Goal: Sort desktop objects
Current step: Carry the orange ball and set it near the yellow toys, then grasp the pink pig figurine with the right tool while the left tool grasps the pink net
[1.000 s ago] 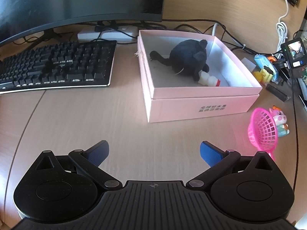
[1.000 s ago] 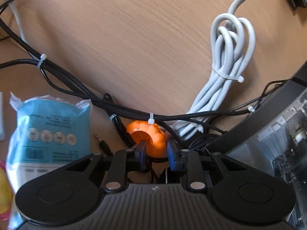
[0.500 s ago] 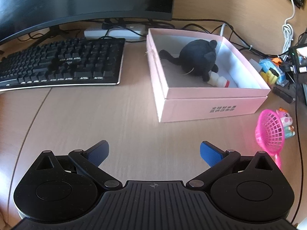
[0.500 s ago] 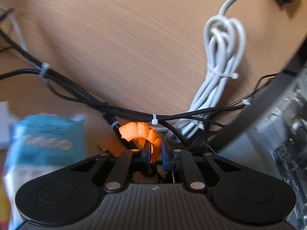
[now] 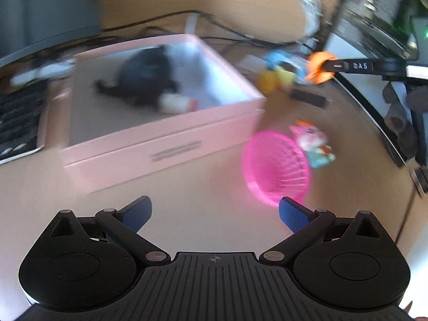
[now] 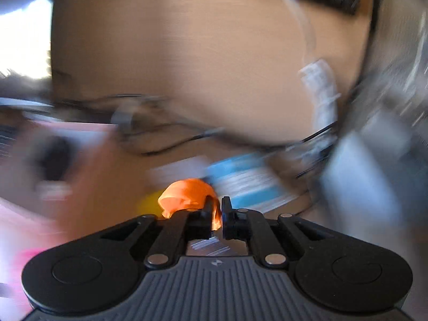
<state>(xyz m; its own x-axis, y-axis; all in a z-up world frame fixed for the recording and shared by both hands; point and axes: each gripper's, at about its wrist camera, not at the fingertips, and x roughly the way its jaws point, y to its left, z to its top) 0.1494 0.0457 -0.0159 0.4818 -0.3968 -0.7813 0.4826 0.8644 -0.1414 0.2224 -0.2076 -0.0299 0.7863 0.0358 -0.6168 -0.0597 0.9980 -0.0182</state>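
My right gripper (image 6: 217, 208) is shut on a small orange ring-shaped toy (image 6: 187, 194), lifted off the desk; the left wrist view shows the same orange toy (image 5: 318, 67) pinched at the tip of the right gripper's fingers (image 5: 334, 66), right of the pink box. The open pink box (image 5: 160, 144) holds a black plush toy (image 5: 144, 77) and a small white bottle (image 5: 176, 104). My left gripper (image 5: 214, 214) hangs open over bare desk in front of the box, nothing between its blue pads. A pink mesh scoop (image 5: 276, 168) lies just beyond its right finger.
A small cartoon figurine (image 5: 313, 144) stands beside the scoop. Yellow and blue items (image 5: 278, 77) and a blue packet (image 6: 246, 184) lie right of the box. Cables (image 6: 160, 136) run along the back. A keyboard (image 5: 18, 117) is at left, a computer case (image 5: 374, 13) at right.
The right gripper closed on the orange toy, pulled it out from among the cables and swung up and left. The left gripper turned right, bringing the scoop closer.
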